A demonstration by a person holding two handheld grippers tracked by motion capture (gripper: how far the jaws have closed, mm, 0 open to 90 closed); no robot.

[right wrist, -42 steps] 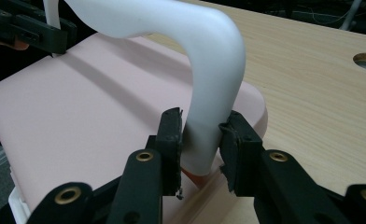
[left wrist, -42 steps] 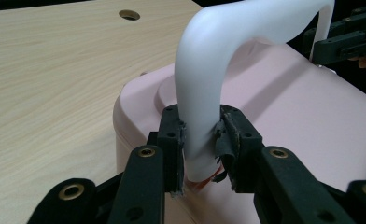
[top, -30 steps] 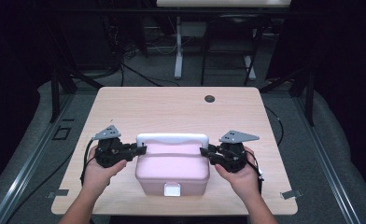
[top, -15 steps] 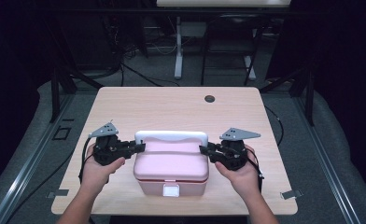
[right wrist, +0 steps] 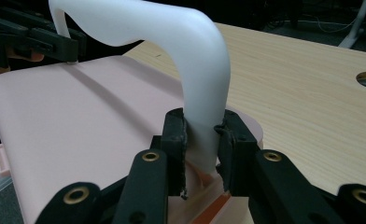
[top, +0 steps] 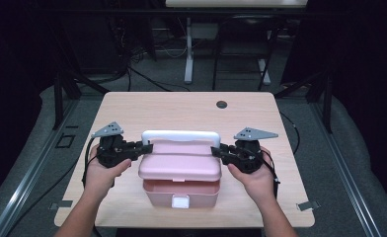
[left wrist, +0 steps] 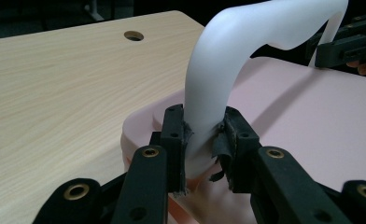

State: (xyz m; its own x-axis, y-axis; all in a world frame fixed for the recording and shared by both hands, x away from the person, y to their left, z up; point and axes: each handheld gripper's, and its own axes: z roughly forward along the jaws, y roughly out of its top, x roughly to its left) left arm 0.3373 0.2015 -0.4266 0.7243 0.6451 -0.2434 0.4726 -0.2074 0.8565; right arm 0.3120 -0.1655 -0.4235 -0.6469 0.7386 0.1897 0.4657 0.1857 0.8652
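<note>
Currently, the left gripper (top: 144, 147) pinches the left leg of the white curved plastic handle (top: 180, 134), and the right gripper (top: 216, 150) pinches its right leg; in each gripper view the two jaws press on the handle from both sides. The handle belongs to the pink rounded-rectangular plastic lid (top: 179, 167), which sits at lower centre of the high view, raised and offset above the pink plastic box base (top: 180, 193) on the light wood-grain table (top: 181, 108).

Risks, as judged from this state:
- Slip. The handle surface is smooth and glossy, and its legs taper. The pad tape on the left gripper's fingers (left wrist: 183, 140) appears frayed, which may reduce friction.
- Tilt. Unequal lift between the two hands would rock the lid and could wedge one edge against the base.
- Base drag. If the lid catches, the light base could rise with it or slide towards the near table edge.

Materials: the lid is matte, with softly rounded corners. A white latch tab (top: 180, 201) sits on the front wall of the base. The round cable hole (top: 221, 104) lies well apart, towards the upper part of the table.
</note>
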